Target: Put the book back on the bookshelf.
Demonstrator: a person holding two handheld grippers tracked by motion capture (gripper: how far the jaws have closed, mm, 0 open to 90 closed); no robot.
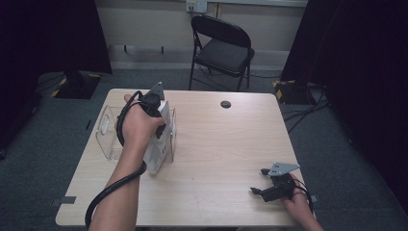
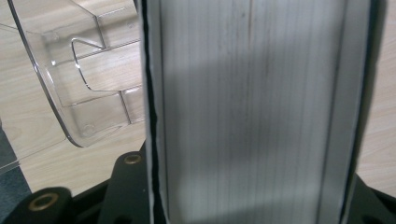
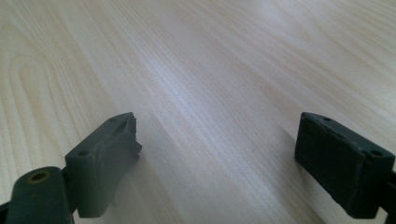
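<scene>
Two grippers are out over my wooden table (image 1: 216, 144). My left arm reaches forward, wrist bent down, and my left gripper (image 1: 155, 107) is clamped on a white book (image 1: 159, 144) standing on edge, its page block facing the gripper camera, against the clear plastic holder (image 1: 107, 132) at the table's left. My right hand (image 1: 298, 204) rests low near the front right corner, right gripper (image 1: 262, 182) spread wide, empty, pointing left.
</scene>
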